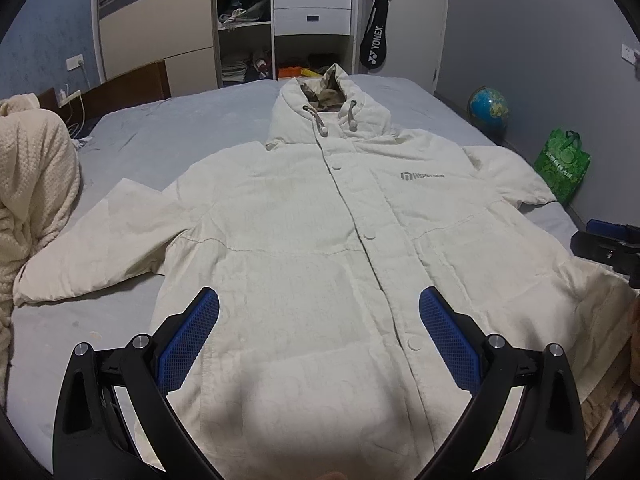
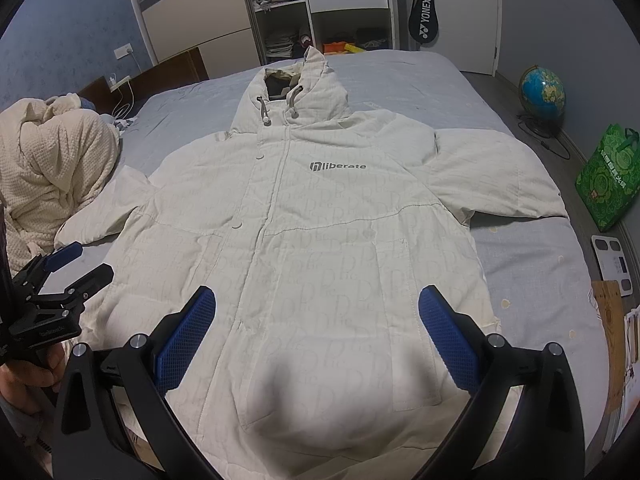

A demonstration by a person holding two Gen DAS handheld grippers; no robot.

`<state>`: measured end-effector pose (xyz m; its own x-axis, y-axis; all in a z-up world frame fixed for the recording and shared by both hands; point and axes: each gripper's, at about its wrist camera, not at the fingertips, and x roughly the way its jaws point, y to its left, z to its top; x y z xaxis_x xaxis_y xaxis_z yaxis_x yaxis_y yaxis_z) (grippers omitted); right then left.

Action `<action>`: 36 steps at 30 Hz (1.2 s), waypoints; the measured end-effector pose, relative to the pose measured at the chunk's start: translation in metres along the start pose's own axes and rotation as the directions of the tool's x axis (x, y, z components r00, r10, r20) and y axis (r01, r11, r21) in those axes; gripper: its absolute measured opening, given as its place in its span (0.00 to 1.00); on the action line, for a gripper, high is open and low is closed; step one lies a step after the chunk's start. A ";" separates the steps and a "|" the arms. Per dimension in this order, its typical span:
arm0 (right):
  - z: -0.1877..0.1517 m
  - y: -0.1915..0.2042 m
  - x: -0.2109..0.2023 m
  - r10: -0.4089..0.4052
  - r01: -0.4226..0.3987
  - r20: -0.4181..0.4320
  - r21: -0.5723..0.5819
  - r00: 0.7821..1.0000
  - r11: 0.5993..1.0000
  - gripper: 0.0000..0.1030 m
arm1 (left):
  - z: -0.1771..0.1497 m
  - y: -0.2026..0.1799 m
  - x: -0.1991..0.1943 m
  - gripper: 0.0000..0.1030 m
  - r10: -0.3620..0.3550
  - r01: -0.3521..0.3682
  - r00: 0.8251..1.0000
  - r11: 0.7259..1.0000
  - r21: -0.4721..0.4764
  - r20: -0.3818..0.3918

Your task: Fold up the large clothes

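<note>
A home bedroom: a grey-sheeted bed [image 1: 160,128], an open wardrobe [image 1: 244,20] at twelve o'clock, a globe [image 2: 542,94] at two o'clock.

Both claws gape wide, side by side: the left claw [image 1: 319,308] and the right claw [image 2: 317,307], each gripping nothing, blue pads [image 1: 188,344] facing inward.

Both wrist views look from the foot of the bed [image 1: 168,128] toward the wardrobe [image 1: 312,4] at the top of the frame, tilted down, close over the coat's [image 1: 320,240] hem. The left view sits further left; the right gripper [image 1: 608,248] shows at its right edge. The right view shows the left gripper [image 2: 80,264] at its left edge. Both share the coat [image 2: 320,220], bed and globe [image 2: 542,92].
</note>
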<state>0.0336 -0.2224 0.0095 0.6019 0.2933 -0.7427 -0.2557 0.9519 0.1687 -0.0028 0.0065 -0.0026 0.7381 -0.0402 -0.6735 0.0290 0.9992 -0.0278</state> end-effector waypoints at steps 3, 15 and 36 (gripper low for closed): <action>0.000 0.000 0.000 0.000 0.000 0.000 0.001 1.000 1.000 0.94 | 0.001 0.003 -0.003 0.94 -0.027 0.028 0.999 0.999 -0.023 0.019; 0.000 0.000 0.001 0.000 0.000 -0.004 0.006 1.000 1.000 0.94 | 0.003 0.004 -0.003 0.94 -0.022 0.022 1.000 1.000 -0.011 0.015; 0.046 -0.181 -0.023 0.109 -0.134 0.082 0.423 0.991 0.896 0.94 | 0.018 -0.019 0.025 0.94 0.008 -0.009 1.000 0.997 0.082 0.011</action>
<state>0.1011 -0.3970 0.0257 0.6304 0.4019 -0.6642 0.0104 0.8511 0.5249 0.0273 -0.0136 -0.0056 0.7457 -0.0321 -0.6655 0.0779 0.9962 0.0392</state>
